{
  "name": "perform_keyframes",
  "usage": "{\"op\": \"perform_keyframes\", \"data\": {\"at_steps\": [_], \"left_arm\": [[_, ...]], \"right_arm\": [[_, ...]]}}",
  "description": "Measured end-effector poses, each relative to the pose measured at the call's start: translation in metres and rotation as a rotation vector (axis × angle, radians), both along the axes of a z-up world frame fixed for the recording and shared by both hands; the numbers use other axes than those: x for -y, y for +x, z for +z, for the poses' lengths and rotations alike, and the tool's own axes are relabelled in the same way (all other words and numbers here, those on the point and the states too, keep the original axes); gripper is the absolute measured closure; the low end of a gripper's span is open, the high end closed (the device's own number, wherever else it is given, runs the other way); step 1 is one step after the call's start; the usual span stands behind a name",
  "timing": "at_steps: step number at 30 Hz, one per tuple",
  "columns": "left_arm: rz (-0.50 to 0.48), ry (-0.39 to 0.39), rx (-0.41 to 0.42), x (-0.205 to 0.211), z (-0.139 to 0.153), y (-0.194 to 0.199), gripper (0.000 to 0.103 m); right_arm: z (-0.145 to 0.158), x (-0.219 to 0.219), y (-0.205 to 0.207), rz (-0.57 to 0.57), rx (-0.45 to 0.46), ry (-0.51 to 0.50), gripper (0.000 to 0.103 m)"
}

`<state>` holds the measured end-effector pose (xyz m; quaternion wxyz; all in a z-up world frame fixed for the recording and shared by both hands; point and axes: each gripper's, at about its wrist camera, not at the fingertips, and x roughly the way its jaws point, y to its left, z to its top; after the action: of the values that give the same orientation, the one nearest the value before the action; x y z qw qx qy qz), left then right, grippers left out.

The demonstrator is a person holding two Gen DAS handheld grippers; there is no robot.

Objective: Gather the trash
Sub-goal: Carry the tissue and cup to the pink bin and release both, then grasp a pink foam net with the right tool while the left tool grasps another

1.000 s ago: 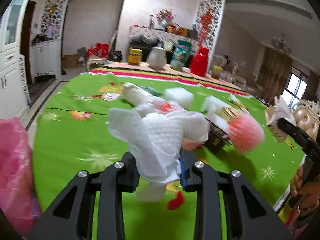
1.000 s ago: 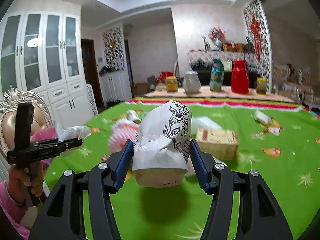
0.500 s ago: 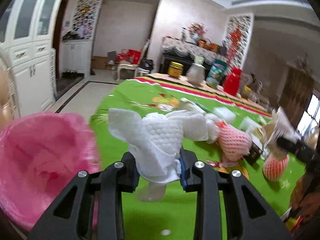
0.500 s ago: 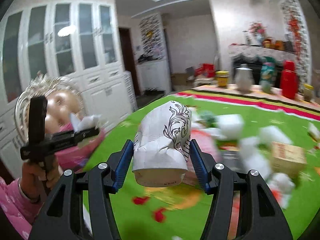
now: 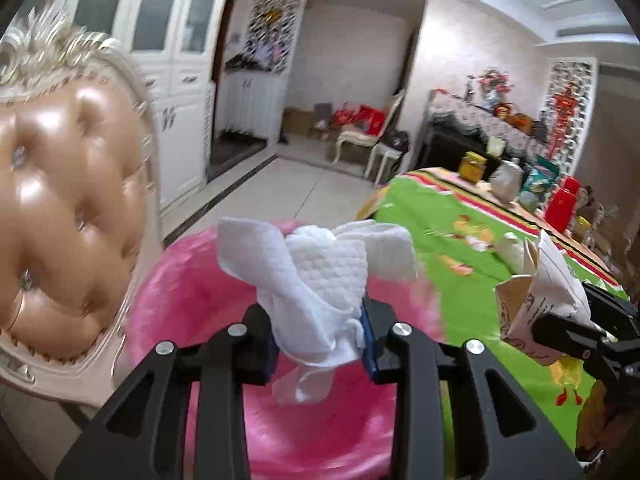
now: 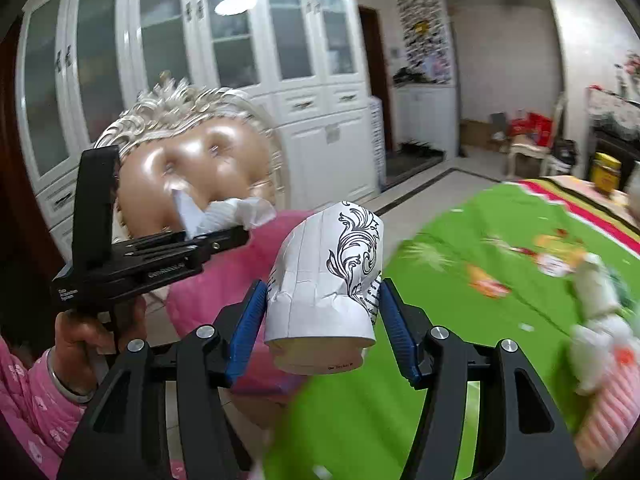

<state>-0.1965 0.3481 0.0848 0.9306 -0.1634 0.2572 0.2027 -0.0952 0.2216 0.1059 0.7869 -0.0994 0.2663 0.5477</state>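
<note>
My left gripper is shut on a crumpled white paper towel and holds it over the open pink trash bag beside the table. My right gripper is shut on a crushed white paper cup with a black floral print, near the bag's right side. The right gripper with the cup also shows in the left wrist view. The left gripper with the towel shows in the right wrist view, with the pink bag below it.
A tufted leather chair with a carved white frame stands left of the bag. The green tablecloth carries more trash: tissues and pink foam netting. Jars and a red container stand at the far end.
Both grippers have swung left from over the table toward the chair. The pink bag has come from the left edge to right under the held towel. Both grips are unchanged.
</note>
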Motion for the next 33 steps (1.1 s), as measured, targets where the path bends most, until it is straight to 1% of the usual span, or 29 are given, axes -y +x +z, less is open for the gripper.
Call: {"op": "perform_keyframes", "data": {"at_steps": [3,5,6,7,8,9,10,14,16,19,22,25,27,29,33], "left_arm": [[0.021,-0.063,-0.026,-0.022,-0.012,-0.008,0.070],[0.026,-0.080,-0.049,-0.031,-0.020,-0.012,0.070],[0.029,-0.079,-0.058,-0.034,-0.023,-0.014,0.066],[0.034,-0.076,-0.066,-0.035,-0.024,-0.012,0.057],[0.047,-0.071,-0.071,-0.037,-0.026,-0.012,0.050],[0.061,-0.071,-0.073,-0.038,-0.028,-0.012,0.031],[0.087,-0.072,-0.064,-0.042,-0.028,-0.017,0.020],[0.127,-0.070,-0.034,-0.041,-0.022,-0.022,0.012],[0.136,-0.060,-0.029,-0.037,-0.018,-0.024,0.005],[0.122,-0.041,-0.015,-0.023,-0.014,-0.018,0.005],[0.064,-0.012,-0.012,0.000,-0.009,-0.006,0.005],[-0.004,0.018,0.010,0.030,-0.002,0.006,0.005],[-0.061,0.034,0.024,0.054,0.001,0.016,0.005],[-0.124,0.043,0.021,0.080,0.002,0.029,0.005],[-0.249,0.065,-0.025,0.131,-0.001,0.056,0.005]], "right_arm": [[-0.007,-0.027,0.001,0.040,-0.005,-0.035,0.046],[-0.012,-0.045,0.003,0.064,-0.019,-0.050,0.046],[-0.016,-0.052,0.003,0.077,-0.027,-0.062,0.044],[-0.020,-0.059,0.004,0.088,-0.036,-0.076,0.041],[-0.022,-0.062,0.003,0.087,-0.037,-0.077,0.030],[-0.024,-0.063,0.004,0.088,-0.041,-0.076,0.019],[-0.025,-0.064,0.003,0.088,-0.046,-0.073,0.017],[-0.019,-0.041,0.008,0.044,-0.033,-0.053,0.017],[-0.012,-0.019,0.013,0.002,-0.030,-0.028,0.017],[-0.005,0.012,0.019,-0.062,-0.031,-0.001,0.017],[-0.002,0.055,0.028,-0.146,-0.047,0.016,0.017],[-0.003,0.100,0.033,-0.232,-0.055,0.026,0.017],[-0.003,0.128,0.034,-0.286,-0.060,0.039,0.017],[-0.004,0.156,0.035,-0.345,-0.066,0.052,0.017],[0.000,0.213,0.033,-0.468,-0.049,0.061,0.017]]}}
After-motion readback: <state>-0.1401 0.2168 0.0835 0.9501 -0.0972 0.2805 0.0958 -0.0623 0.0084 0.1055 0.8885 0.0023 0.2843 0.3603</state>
